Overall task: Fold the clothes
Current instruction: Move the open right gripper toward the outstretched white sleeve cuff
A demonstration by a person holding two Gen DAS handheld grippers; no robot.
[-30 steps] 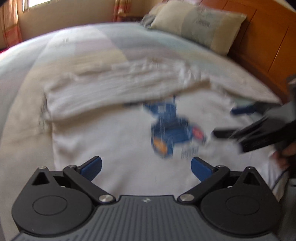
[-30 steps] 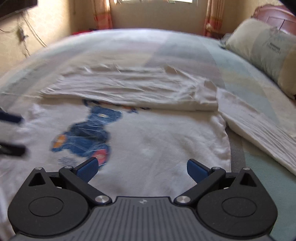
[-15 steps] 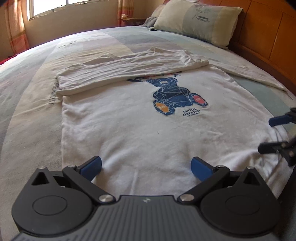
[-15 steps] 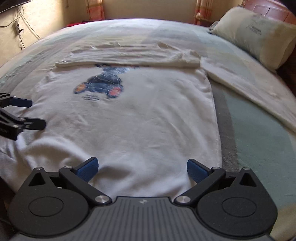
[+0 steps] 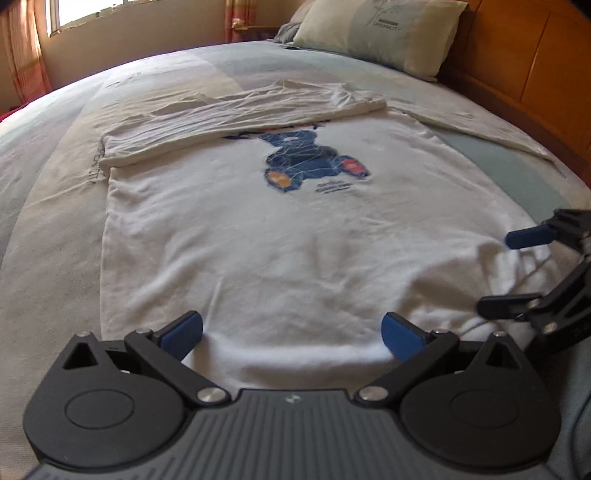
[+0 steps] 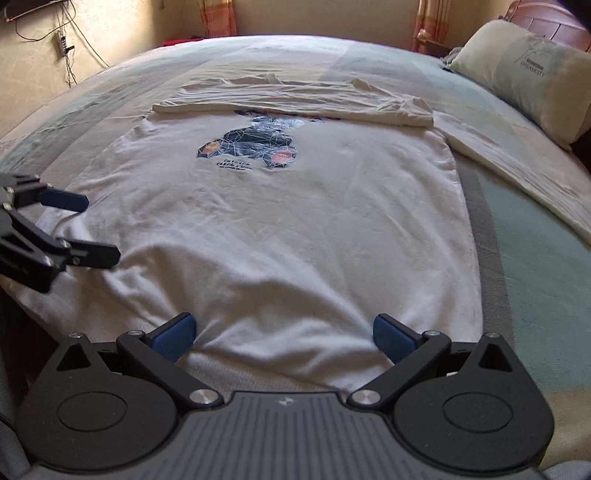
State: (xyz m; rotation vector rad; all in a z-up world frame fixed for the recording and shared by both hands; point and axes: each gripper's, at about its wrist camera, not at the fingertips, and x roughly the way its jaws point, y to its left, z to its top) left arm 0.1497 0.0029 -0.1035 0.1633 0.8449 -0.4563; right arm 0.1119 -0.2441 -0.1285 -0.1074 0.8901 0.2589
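We hold our left gripper (image 5: pixel 291 330) and right gripper (image 6: pixel 282 332) spread wide at the hem of the soft, wrinkly white cotton shirt (image 5: pixel 280 236) with a blue bear print (image 5: pixel 314 158).

The shirt (image 5: pixel 236 236) is white, with a printed bear (image 5: pixel 314 162) in dark blue facets outlined in thin white lines, an orange patch at its 7 o'clock and a red patch at its 4 o'clock, above small dark lettering. The bed cover (image 5: pixel 48 192) under it runs in broad pale blocks of beige, cream and grey-blue, with a light teal panel (image 6: pixel 535 236) at 3 o'clock of the shirt. Each hand-held gripper, left (image 5: pixel 291 328) and right (image 6: pixel 282 332), is black with a ribbed grey body and blue finger pads (image 5: pixel 183 330). The pillow (image 5: pixel 376 33) is cream with a pale grey-blue band and dark print. The headboard (image 5: pixel 524 70) is orange-brown wood; the curtains (image 6: pixel 214 16) are orange and yellow checked.
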